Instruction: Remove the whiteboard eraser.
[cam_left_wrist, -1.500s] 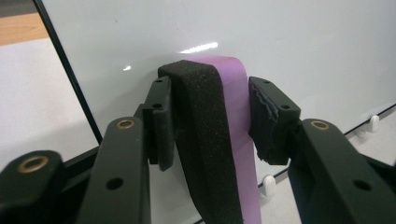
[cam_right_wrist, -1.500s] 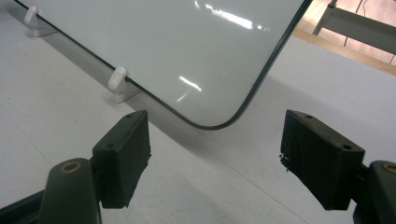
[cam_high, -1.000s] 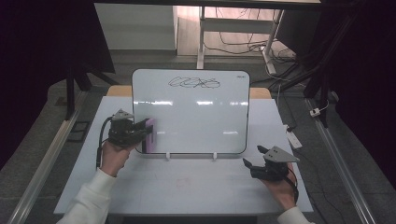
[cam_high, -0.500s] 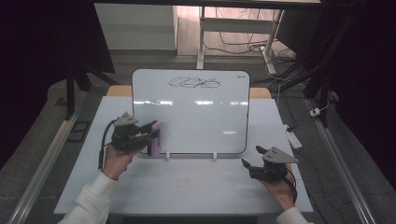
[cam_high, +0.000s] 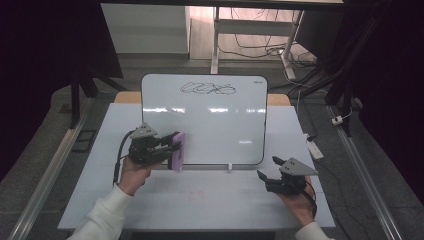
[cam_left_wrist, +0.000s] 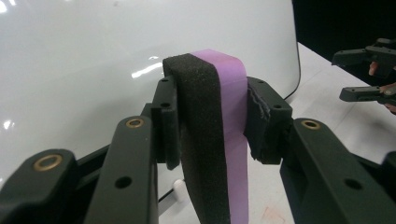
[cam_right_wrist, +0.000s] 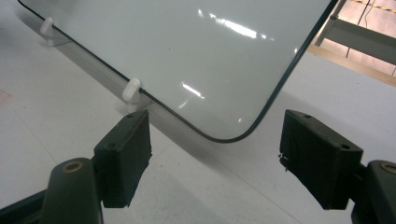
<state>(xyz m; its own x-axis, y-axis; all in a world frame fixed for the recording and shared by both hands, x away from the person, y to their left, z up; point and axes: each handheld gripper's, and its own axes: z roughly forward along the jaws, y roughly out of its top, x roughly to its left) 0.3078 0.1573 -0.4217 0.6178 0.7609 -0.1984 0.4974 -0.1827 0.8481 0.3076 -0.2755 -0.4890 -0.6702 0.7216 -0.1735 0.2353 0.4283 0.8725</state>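
Note:
A whiteboard (cam_high: 210, 125) stands tilted on the white table (cam_high: 100, 145), with a black scribble (cam_high: 207, 89) near its top edge. My left gripper (cam_high: 172, 150) is shut on a purple eraser with a black felt side (cam_high: 176, 151), held in front of the board's lower left part. In the left gripper view the eraser (cam_left_wrist: 219, 121) is clamped between both pads, close to the board (cam_left_wrist: 93, 70). My right gripper (cam_high: 265, 172) rests low at the front right, open and empty. In the right gripper view its pads (cam_right_wrist: 123, 156) frame the board's lower corner (cam_right_wrist: 224, 130).
Small white feet (cam_right_wrist: 131, 89) prop the board's lower edge. A faint red mark (cam_high: 196, 194) lies on the table in front. Metal rails (cam_high: 50, 165) run along both sides of the table, and cables lie on the floor behind (cam_high: 260, 45).
My left gripper has carried the eraser to the right along the board's lower left part. The right gripper has stayed where it was.

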